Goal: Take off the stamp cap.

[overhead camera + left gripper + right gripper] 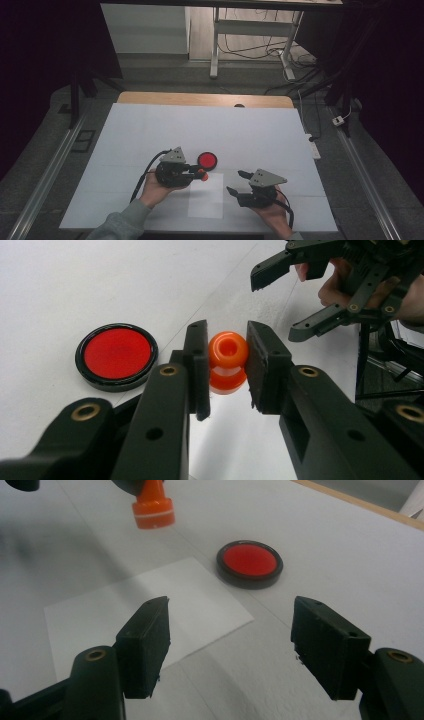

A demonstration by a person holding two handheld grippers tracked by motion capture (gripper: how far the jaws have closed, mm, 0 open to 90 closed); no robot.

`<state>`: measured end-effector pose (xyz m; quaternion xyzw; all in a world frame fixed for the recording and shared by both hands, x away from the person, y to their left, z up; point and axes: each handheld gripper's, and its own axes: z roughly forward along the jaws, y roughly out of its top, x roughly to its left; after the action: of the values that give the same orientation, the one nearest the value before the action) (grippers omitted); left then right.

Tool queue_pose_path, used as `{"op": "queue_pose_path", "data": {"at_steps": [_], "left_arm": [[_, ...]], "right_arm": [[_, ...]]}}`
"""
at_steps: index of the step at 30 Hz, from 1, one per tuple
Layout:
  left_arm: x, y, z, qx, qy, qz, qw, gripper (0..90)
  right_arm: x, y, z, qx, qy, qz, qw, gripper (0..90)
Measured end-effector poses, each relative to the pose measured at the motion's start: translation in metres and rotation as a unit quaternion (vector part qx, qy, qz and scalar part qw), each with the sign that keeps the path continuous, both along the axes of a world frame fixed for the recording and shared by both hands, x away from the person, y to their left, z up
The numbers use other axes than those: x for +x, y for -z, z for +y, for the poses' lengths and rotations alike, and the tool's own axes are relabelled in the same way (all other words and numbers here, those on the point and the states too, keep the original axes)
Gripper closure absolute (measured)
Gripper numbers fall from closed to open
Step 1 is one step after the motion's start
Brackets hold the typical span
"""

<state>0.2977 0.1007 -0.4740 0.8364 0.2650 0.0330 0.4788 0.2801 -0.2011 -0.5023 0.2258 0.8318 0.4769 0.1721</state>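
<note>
Glossy orange plastic stamp (228,362), matt paper (145,610)

High view overhead, gripper views close — sharing red ink pad (207,160)

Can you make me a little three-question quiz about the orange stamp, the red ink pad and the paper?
1. True or false: the left gripper is shut on the small orange plastic stamp.
2. Which is nearest the right gripper? A the round red ink pad in a black case; B the white square paper sheet; C the wooden table edge.
3. Fill in: the right gripper's jaws stand ____.

Key: 1 true, its pads press the stamp's sides. 2 B, the sheet lies right ahead of its jaws. 3 open, with nothing between them.
</note>
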Motion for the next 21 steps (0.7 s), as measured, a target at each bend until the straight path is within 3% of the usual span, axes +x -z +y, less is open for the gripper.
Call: {"op": "queue_pose_path", "data": {"at_steps": [21], "left_arm": [[0.0, -0.001, 0.0, -0.006, 0.002, 0.0, 1.0, 72.1]], "right_arm": [[0.007, -0.015, 0.053, -0.011, -0.049, 0.002, 0.9987, 31.7]]}}
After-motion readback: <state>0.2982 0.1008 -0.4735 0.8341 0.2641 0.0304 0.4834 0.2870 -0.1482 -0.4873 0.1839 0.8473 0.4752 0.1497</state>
